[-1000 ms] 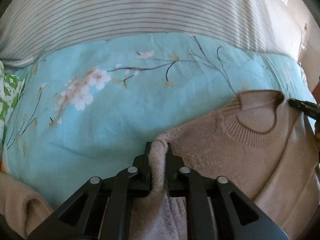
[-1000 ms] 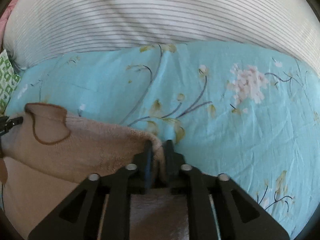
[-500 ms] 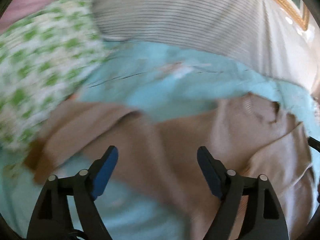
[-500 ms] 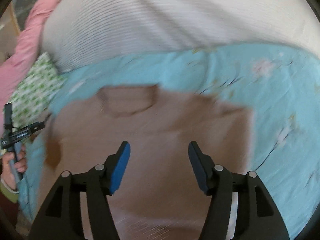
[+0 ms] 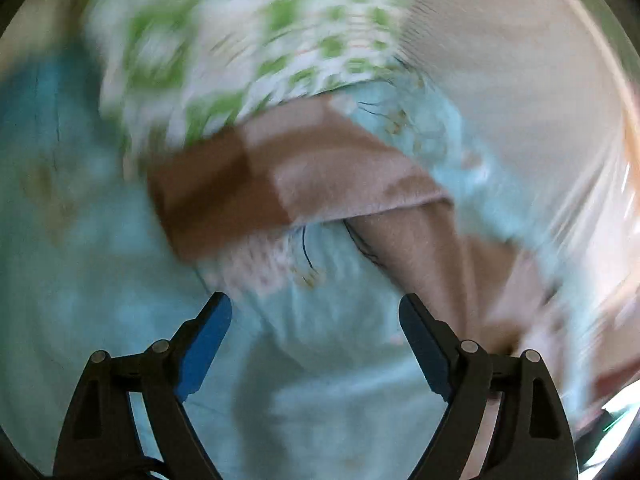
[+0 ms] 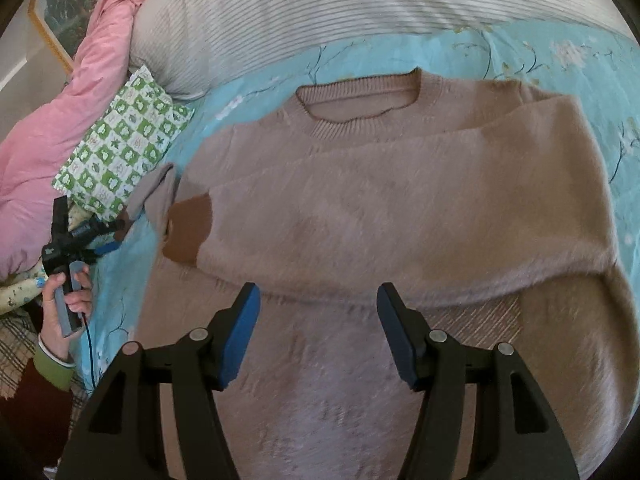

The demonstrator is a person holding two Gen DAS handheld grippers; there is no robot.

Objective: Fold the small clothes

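Both grippers have let go of the sweater since a second ago, when each was clamped on a pinch of knit, and both have pulled back. Now the right gripper [image 6: 318, 312] hovers over the beige sweater [image 6: 400, 208], fingers [image 6: 240, 332] apart and empty, the garment spread on the blue floral bed [image 6: 580, 52] directly ahead, neckline farthest away, its long axis running away from the fingers. One sleeve lies folded across the chest, its brown cuff [image 6: 188, 228] toward the left edge. In the heavily blurred left wrist view, the left gripper [image 5: 316, 340] also has its fingers apart with nothing between them; the other sleeve [image 5: 280, 176] lies ahead of it on the bed, beside the green checked pillow [image 5: 224, 40]. That loose sleeve looks like the next thing to fold, and the left gripper is nearer. No containers are in view.
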